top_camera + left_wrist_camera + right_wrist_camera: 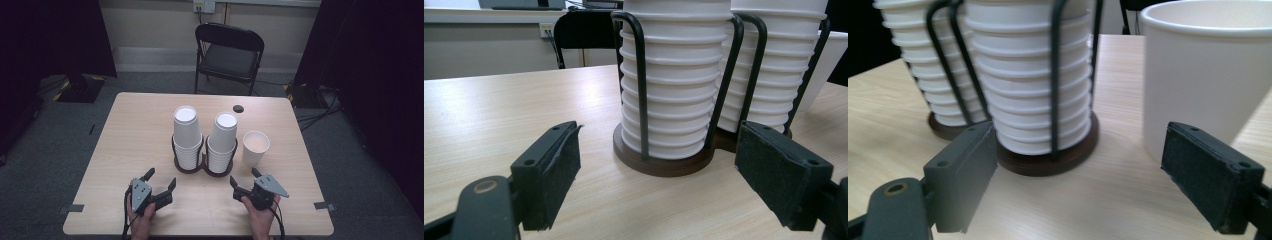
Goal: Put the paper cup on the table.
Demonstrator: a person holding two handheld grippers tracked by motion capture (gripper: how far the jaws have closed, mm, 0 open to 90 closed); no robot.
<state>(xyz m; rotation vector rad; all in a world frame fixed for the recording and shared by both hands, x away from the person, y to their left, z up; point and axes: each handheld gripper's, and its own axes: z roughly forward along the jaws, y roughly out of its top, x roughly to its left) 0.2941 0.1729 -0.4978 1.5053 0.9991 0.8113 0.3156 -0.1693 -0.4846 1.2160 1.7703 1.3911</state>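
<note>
1. We hold the left gripper (161,180) and right gripper (245,178) with jaws wide, empty.
2. Two cup stacks (188,135) stand in a wire rack (202,167) mid-surface (125,140); a single cup (255,148) stands beside.

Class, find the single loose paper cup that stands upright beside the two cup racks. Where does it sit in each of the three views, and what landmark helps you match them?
High view: the loose cup stands right of centre, beside the right stack.
Left gripper view: a sliver of it at the right edge, behind the rack wires.
Right gripper view: large, upper right, above the right jaw.
Shared landmark: the black wire cup rack.
</note>
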